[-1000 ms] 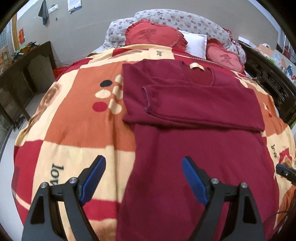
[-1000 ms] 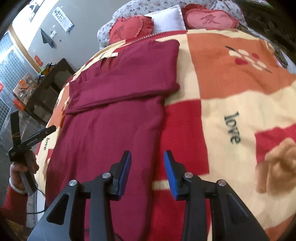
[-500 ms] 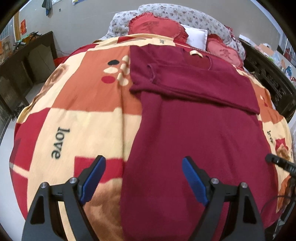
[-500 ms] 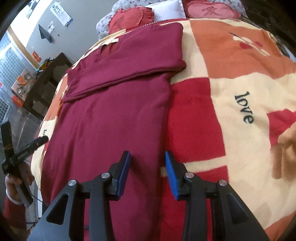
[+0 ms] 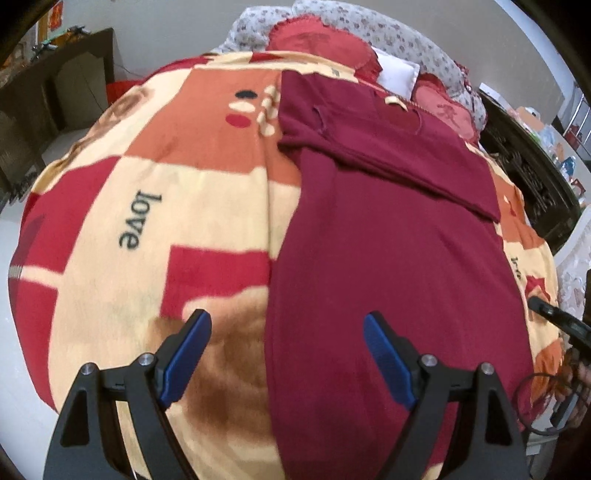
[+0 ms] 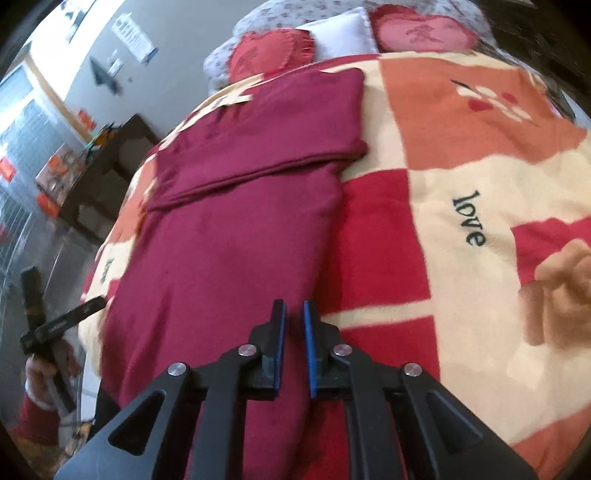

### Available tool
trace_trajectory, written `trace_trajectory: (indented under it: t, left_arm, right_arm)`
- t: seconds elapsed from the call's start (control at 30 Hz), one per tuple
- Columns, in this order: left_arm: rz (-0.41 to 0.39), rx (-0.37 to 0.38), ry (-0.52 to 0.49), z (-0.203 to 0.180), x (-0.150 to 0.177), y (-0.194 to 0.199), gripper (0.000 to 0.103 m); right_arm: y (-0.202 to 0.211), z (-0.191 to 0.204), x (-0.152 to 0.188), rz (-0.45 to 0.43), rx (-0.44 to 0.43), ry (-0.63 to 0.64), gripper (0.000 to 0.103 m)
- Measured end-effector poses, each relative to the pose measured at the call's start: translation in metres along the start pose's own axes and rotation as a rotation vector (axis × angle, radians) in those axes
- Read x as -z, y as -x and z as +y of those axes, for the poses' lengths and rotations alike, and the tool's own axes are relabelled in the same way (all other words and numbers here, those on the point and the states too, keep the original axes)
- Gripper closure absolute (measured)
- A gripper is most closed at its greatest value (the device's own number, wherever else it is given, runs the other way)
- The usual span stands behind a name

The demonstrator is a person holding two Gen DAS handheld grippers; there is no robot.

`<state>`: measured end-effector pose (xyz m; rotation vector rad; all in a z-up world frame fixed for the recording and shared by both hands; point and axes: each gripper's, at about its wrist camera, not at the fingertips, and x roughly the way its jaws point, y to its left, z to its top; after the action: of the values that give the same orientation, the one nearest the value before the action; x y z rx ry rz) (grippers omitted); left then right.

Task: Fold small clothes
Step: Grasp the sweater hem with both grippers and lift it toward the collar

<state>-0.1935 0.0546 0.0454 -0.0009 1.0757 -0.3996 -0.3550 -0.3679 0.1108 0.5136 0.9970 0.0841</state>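
Observation:
A maroon long-sleeved top [image 5: 388, 258] lies flat on the patterned blanket [image 5: 129, 184], its sleeves folded across the chest. My left gripper [image 5: 286, 315] hangs open and wide over the top's lower left edge, one finger above the blanket and one above the cloth. In the right wrist view the top [image 6: 229, 240] fills the middle. My right gripper [image 6: 292, 306] hovers at its lower right edge. Its jaws are closing to a narrow gap that shows the cloth edge, with no visible pinch. Each gripper appears in the other's view: right [image 5: 554, 321], left [image 6: 55, 325].
Heart-shaped red cushions [image 5: 317, 40] and a white pillow [image 6: 340, 33] sit at the head of the bed. Dark wooden furniture [image 5: 55, 85] stands to the left and a dark carved bed frame [image 5: 535, 184] runs along the right. A hand and red sleeve [image 6: 37, 387] hold the left gripper.
Both grippers have drawn back toward the near end of the top, so its lower part fills more of each view. The right jaws have narrowed from a wide gap to a slit.

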Motion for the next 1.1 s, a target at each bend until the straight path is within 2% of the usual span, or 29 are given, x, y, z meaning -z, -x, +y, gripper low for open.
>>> trace_trajectory:
  t: [0.03,0.1,0.17,0.2,0.23,0.3,0.33,0.43,0.5,0.53,0.6,0.67,0.73,0.83,0.97,1.0,1.07,1.1]
  left_arm:
    - [0.002,0.002,0.0,0.001,0.002,0.0,0.015]
    - [0.013,0.011,0.001,0.002,0.007,0.001,0.015]
    - [0.029,0.016,-0.003,0.003,0.011,0.002,0.015]
    - [0.034,0.015,-0.007,0.003,0.013,0.003,0.015]
    - [0.037,0.014,-0.012,0.003,0.015,0.004,0.015]
    - [0.036,0.014,-0.016,0.003,0.018,0.007,0.015]
    - [0.039,0.017,-0.015,0.003,0.02,0.008,0.015]
    - [0.076,0.044,-0.004,0.002,0.028,0.007,0.015]
    - [0.11,0.063,-0.004,0.0,0.033,0.007,0.015]
    - [0.117,0.065,-0.008,0.0,0.036,0.009,0.015]
    - [0.113,0.061,-0.007,0.0,0.04,0.013,0.015]
    - [0.127,0.072,-0.001,0.001,0.044,0.015,0.015]
    - [0.162,0.097,-0.001,0.0,0.05,0.014,0.015]
    - [0.199,0.116,-0.006,-0.004,0.055,0.009,0.015]
    - [0.21,0.1,-0.03,-0.012,0.055,0.003,0.016]
    - [0.212,0.103,-0.03,-0.014,0.054,0.003,0.017]
    - [0.219,0.124,-0.046,-0.018,0.051,0.003,0.029]
    - [0.225,0.129,-0.055,-0.019,0.049,0.002,0.031]
  right_arm:
    - [0.004,0.003,0.005,0.016,-0.026,0.007,0.052]
    - [0.009,0.008,0.018,0.071,-0.039,0.034,0.05]
    - [0.013,0.007,0.037,0.177,-0.044,0.065,0.05]
    - [0.017,0.006,0.047,0.23,-0.027,0.099,0.05]
    - [0.026,0.004,0.055,0.259,0.028,0.149,0.05]
    - [0.044,0.003,0.065,0.267,0.138,0.238,0.05]
    - [0.05,0.002,0.066,0.267,0.15,0.25,0.049]
    - [0.053,0.003,0.065,0.226,0.063,0.211,0.045]
    - [0.038,0.006,0.066,0.202,-0.001,0.164,0.04]
    - [0.025,0.006,0.069,0.222,-0.03,0.138,0.039]
    - [0.009,0.008,0.073,0.249,-0.04,0.123,0.039]
    - [0.008,0.013,0.07,0.221,-0.051,0.129,0.037]
    - [0.01,0.014,0.069,0.225,-0.098,0.109,0.035]
    - [0.008,0.013,0.072,0.241,-0.12,0.112,0.033]
    - [0.004,0.012,0.075,0.224,-0.181,0.11,0.033]
    - [0.004,0.009,0.075,0.223,-0.206,0.093,0.033]
    - [0.001,0.007,0.075,0.22,-0.25,0.065,0.033]
    - [0.001,0.005,0.076,0.22,-0.264,0.06,0.033]
